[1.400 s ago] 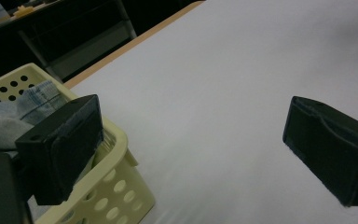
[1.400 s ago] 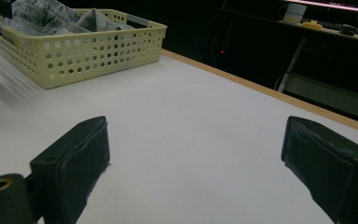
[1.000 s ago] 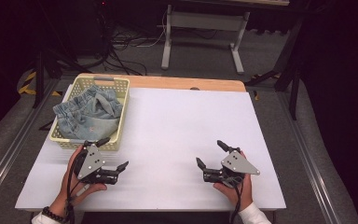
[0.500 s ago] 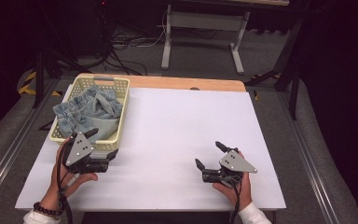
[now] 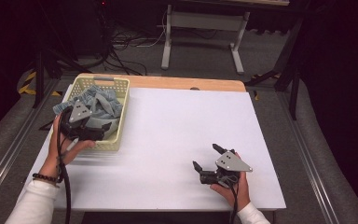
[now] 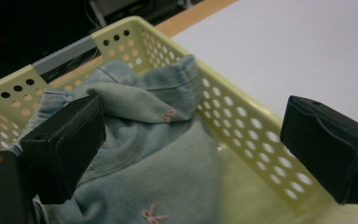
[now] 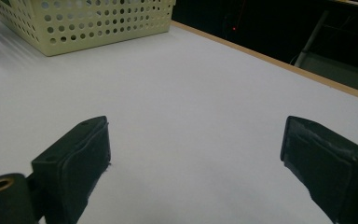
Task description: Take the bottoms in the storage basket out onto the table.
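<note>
The white table [image 5: 168, 135] lies broad and bare, ample room for spreading cloth. At its left edge the yellow basket [image 5: 121, 116] holds a crumpled denim garment [image 6: 154, 154], soft, light and floppy, likely to snag on the rim; the raised fold is the best hold. The left gripper [image 6: 191, 149] hovers over it with jaws apart; the right gripper [image 5: 208, 161] rests wide open on the table.

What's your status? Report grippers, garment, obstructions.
Left gripper open over basket. Right gripper open, on table. Denim garment ungrasped. Nothing in the way.
</note>
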Demonstrator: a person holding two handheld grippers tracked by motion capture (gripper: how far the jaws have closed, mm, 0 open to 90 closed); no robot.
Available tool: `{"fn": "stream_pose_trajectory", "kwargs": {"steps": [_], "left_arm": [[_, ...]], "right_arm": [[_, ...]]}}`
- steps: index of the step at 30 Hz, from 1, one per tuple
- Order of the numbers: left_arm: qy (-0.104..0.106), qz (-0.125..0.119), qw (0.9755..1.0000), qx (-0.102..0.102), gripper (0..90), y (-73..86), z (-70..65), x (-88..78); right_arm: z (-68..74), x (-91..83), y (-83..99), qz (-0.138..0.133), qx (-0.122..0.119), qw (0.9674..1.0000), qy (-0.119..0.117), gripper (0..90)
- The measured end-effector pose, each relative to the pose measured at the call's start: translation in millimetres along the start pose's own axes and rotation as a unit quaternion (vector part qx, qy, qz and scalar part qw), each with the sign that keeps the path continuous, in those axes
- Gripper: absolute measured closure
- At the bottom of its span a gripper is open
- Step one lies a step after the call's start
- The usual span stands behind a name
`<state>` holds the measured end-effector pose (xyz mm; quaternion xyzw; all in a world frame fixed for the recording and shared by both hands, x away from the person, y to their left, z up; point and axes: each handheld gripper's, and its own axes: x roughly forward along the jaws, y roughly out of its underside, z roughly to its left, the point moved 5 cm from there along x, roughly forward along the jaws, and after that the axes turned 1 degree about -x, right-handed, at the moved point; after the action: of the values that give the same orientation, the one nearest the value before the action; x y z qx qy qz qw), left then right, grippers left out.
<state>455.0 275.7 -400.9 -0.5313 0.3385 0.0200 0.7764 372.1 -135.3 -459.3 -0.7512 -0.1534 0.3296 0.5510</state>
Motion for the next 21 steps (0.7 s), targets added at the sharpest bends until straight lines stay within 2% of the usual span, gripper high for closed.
{"fn": "stream_pose_trajectory", "kwargs": {"steps": [1, 2, 3, 4, 6, 7, 8, 9, 10, 11, 12, 16, 17, 19, 21], "left_arm": [[-0.010, 0.015, 0.9998, -0.001, 7.7, -1.8, 5.6, 7.2], [-0.008, 0.023, 0.9997, -0.006, 7.9, -2.8, 9.2, 11.5], [-0.002, 0.044, 0.9988, -0.021, 7.8, -3.8, 16.7, 22.8], [-0.002, 0.044, 0.9988, -0.021, 7.3, -3.8, 16.7, 22.8], [-0.019, 0.078, 0.9967, -0.017, 7.2, -3.1, 25.8, 34.7], [-0.023, 0.097, 0.9947, -0.024, 7.3, -1.9, 34.4, 45.9], [-0.023, 0.097, 0.9947, -0.024, 7.4, -1.9, 34.4, 45.9], [-0.028, 0.120, 0.9917, -0.037, 7.7, 0.3, 41.5, 55.6], [-0.027, 0.134, 0.9898, -0.040, 7.7, 1.3, 44.4, 60.1], [-0.026, 0.144, 0.9883, -0.043, 7.7, 1.9, 47.1, 64.4], [-0.026, 0.144, 0.9883, -0.043, 7.7, 1.9, 47.1, 64.4], [-0.021, 0.198, 0.9789, -0.044, 9.1, 9.5, 50.8, 80.3], [-0.021, 0.216, 0.9749, -0.049, 9.7, 13.7, 52.7, 84.4], [-0.024, 0.240, 0.9688, -0.055, 9.2, 19.6, 55.9, 89.0], [-0.019, 0.251, 0.9655, -0.068, 9.5, 22.9, 56.6, 91.0]], "right_arm": [[0.2, 0.2, 0.3, 0.001, 0.000, 1.0000, -0.001, 8.6], [0.4, 0.3, 0.5, 0.001, 0.000, 1.0000, -0.002, 8.6], [0.5, 0.4, 0.8, 0.002, -0.002, 1.0000, -0.002, 8.6], [0.5, 0.4, 0.8, 0.002, -0.002, 1.0000, -0.002, 8.6], [0.8, 1.0, 1.5, 0.005, -0.003, 1.0000, -0.005, 8.6], [1.2, 1.2, 1.8, 0.006, -0.003, 1.0000, -0.007, 8.6], [1.5, 1.5, 2.0, 0.007, -0.004, 0.9999, -0.008, 8.6], [1.8, 1.6, 2.2, 0.008, -0.005, 0.9999, -0.008, 8.6], [2.0, 1.9, 2.4, 0.008, -0.005, 0.9999, -0.009, 8.6], [2.2, 2.0, 2.6, 0.009, -0.005, 0.9999, -0.011, 8.6], [2.2, 2.0, 2.6, 0.009, -0.005, 0.9999, -0.011, 8.6], [2.9, 3.2, 3.8, 0.013, -0.007, 0.9998, -0.016, 8.6], [3.2, 3.3, 4.0, 0.014, -0.007, 0.9997, -0.018, 8.6], [3.6, 3.4, 4.3, 0.015, -0.009, 0.9997, -0.019, 8.6], [3.5, 3.8, 4.8, 0.017, -0.011, 0.9996, -0.020, 8.6]]}}
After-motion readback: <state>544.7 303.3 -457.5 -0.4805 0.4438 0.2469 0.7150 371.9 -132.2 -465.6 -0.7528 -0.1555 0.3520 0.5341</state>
